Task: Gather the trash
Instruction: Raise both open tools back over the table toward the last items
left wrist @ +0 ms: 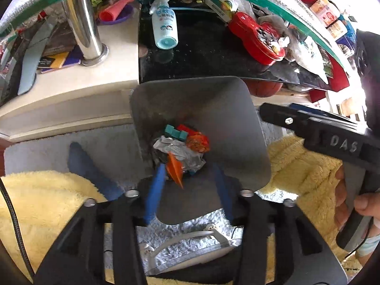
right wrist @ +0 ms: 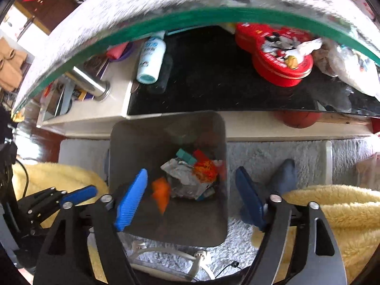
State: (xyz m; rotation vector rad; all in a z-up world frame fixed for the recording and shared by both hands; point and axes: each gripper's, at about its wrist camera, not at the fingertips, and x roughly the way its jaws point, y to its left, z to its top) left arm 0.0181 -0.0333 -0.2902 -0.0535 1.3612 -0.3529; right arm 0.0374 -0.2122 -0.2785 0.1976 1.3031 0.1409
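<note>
Trash [left wrist: 180,147] lies heaped at the bottom of a grey square bin [left wrist: 256,142] that stands on a pale grey rug [right wrist: 261,152], directly below both grippers. Nearest the left wrist camera, the left gripper [left wrist: 187,182] hangs over the bin mouth with its blue fingers [left wrist: 154,194] spread wide and nothing clamped between them. An orange scrap [left wrist: 174,168] shows blurred just beyond the left finger's tip, over the pile; whether it touches the finger cannot be told. In the right wrist view, the right gripper [right wrist: 190,194] also points down into the bin, jaws wide apart, one blue finger inside the rim and the other outside it over the rug. The same orange scrap [right wrist: 161,194] appears smeared between them, apart from both fingers. Further in, the pile holds crumpled silver wrapper [right wrist: 182,175], a teal piece [right wrist: 185,155] and red-orange wrapper [right wrist: 205,169]. Yellow fleece [left wrist: 47,204] flanks the bin on both sides. Beyond the bin, a low table shelf [right wrist: 209,83] carries a white spray bottle [left wrist: 163,26] lying down and a red tin [right wrist: 280,54], all under a green-edged glass top [right wrist: 213,14].
</note>
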